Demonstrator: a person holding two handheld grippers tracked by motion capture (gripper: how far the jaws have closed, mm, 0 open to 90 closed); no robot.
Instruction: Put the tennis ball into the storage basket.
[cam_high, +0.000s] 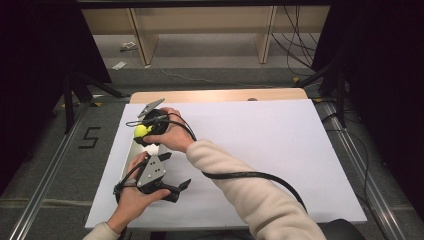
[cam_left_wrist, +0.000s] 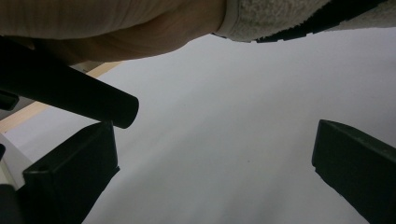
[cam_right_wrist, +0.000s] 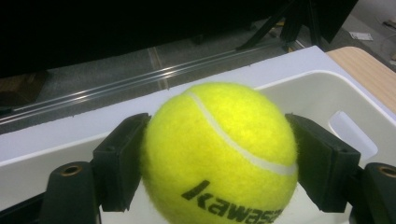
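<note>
A yellow tennis ball (cam_right_wrist: 219, 154) with black lettering sits clamped between the two black jaws of my right gripper (cam_right_wrist: 218, 161). It hangs just above a white bin (cam_right_wrist: 299, 93). In the high view that right gripper (cam_high: 145, 134) has reached across to the table's left edge, and the ball (cam_high: 141, 131) shows at its tip over the bin (cam_high: 130, 159). My left gripper (cam_high: 179, 190) rests lower, near the front left of the white sheet (cam_high: 260, 145). In the left gripper view its jaws stand wide apart over bare white sheet, so the left gripper (cam_left_wrist: 212, 177) is open and holds nothing.
The right forearm in a cream sleeve (cam_high: 240, 185) crosses the sheet diagonally, with a black cable (cam_high: 250, 175) trailing along it. A strip of wooden tabletop (cam_high: 215, 95) borders the far edge. The floor beyond holds metal rails, stands and loose cables.
</note>
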